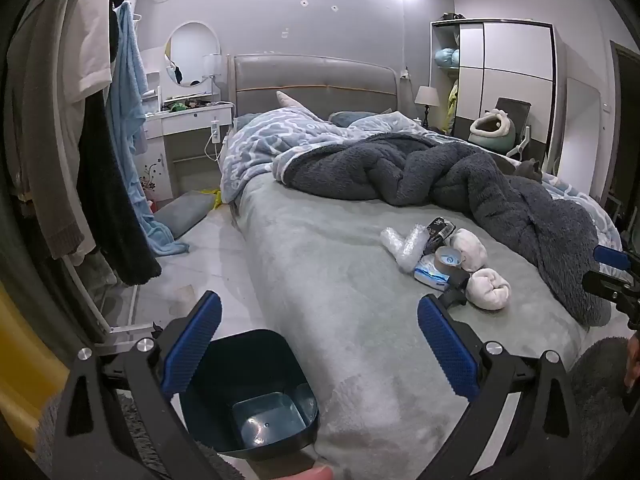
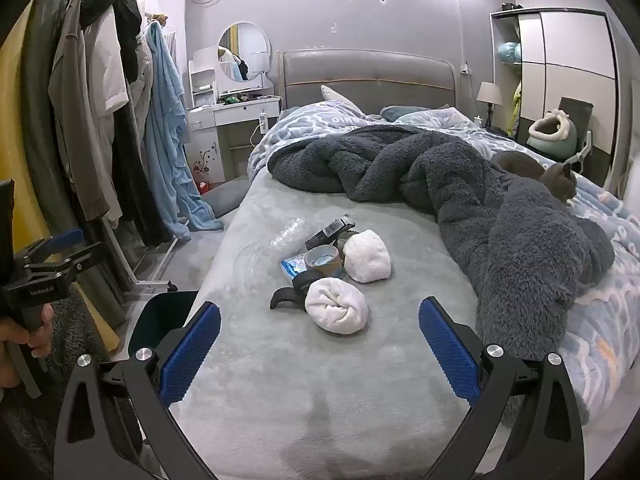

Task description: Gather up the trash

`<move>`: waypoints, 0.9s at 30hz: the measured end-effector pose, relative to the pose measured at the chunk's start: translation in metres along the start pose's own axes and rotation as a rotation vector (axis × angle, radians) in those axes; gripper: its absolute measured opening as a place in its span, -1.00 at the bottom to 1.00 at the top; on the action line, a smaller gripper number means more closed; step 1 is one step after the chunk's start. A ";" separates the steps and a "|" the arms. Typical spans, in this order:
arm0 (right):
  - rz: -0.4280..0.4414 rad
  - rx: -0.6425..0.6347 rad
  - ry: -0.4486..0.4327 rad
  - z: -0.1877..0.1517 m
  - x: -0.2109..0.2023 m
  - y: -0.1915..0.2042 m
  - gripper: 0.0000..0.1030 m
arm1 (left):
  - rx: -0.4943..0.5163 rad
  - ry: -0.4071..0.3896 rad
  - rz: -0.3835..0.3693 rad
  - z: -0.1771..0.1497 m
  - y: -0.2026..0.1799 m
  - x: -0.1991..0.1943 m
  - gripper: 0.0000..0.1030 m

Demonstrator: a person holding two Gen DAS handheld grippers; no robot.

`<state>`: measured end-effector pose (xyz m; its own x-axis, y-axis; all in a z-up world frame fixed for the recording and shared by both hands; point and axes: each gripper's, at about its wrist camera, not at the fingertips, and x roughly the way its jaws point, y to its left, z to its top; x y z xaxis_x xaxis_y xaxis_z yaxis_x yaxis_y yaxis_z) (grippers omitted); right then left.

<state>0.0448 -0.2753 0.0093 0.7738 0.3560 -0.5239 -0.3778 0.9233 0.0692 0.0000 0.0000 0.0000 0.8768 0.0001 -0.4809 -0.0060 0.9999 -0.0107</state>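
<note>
Blue-padded jaws of both the left gripper (image 1: pixel 319 338) and right gripper (image 2: pixel 319 342) are held fully open and empty. Trash (image 2: pixel 316 256) is heaped mid-bed, bin (image 1: pixel 256 396) on the floor; rolled socks (image 2: pixel 336 312) could be grabbed by mistake

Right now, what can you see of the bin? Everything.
The bin is a dark blue-green tub, plastic by its look, squarish with rounded corners and walls tapering to a smaller flat base. It stands upright on the floor against the foot corner of the bed, mouth open upward. It looks empty: the bare glossy bottom reflects light. The open left gripper hangs above it, not touching. The right wrist view shows only part of its rim beyond the bed edge.
</note>
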 end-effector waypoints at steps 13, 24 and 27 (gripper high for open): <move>0.000 0.001 -0.005 0.000 0.001 0.000 0.94 | -0.001 0.003 0.000 0.000 0.000 0.000 0.94; 0.000 0.000 -0.003 0.000 0.001 0.000 0.94 | -0.003 0.004 -0.002 0.000 0.000 0.000 0.94; 0.001 0.001 -0.003 -0.001 0.001 0.000 0.94 | -0.004 0.005 -0.003 0.000 0.000 0.000 0.94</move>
<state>0.0452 -0.2752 0.0083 0.7751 0.3568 -0.5214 -0.3780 0.9232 0.0699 0.0003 0.0002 -0.0001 0.8743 -0.0025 -0.4854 -0.0060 0.9999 -0.0158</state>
